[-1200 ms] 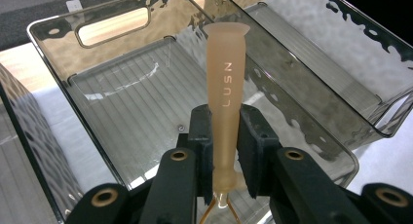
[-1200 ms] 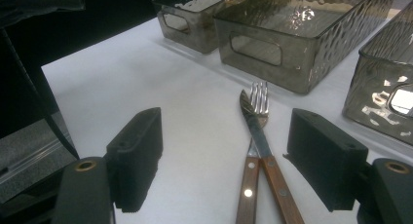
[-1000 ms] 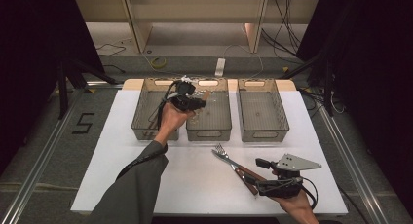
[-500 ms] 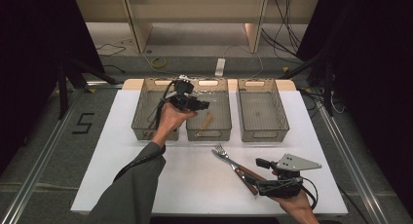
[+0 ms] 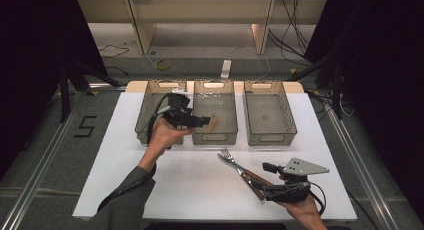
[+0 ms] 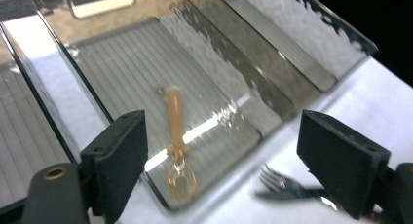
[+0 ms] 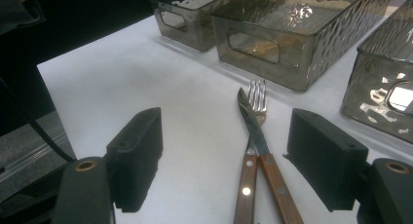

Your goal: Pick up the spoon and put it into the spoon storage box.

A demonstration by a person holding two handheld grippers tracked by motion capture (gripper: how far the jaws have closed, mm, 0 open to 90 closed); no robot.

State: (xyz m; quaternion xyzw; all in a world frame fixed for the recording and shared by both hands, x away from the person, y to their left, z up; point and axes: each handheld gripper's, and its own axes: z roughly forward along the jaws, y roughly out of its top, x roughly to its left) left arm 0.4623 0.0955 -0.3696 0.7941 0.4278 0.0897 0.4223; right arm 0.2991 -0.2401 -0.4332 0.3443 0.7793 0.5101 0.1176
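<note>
My left gripper (image 5: 204,121) (image 6: 221,134) hovers over the near left corner of the middle bin (image 5: 215,139). Its jaws have just been opening and stand open, with nothing pressed between them. A small wooden-handled tool with a metal ring (image 6: 176,136) (image 5: 213,123) shows blurred just past the jaws, inside the middle bin (image 6: 122,63). At the near right, my right gripper (image 5: 263,175) (image 7: 229,136) rests low and open. A fork (image 7: 257,95) (image 5: 226,154) and a knife (image 7: 251,121) (image 5: 239,167), both wooden-handled, lie on the table between its jaws, untouched.
Three clear grey bins stand in a row at the back of the white table (image 5: 190,190): the left bin (image 5: 148,97), the middle one and the right bin (image 5: 267,137). Dark floor and cables surround the table.
The left gripper's jaws have opened and let go of the wooden-handled tool, which now sits apart from them over the middle bin. The left hand has drawn back toward the near side. The right gripper has stayed put.
</note>
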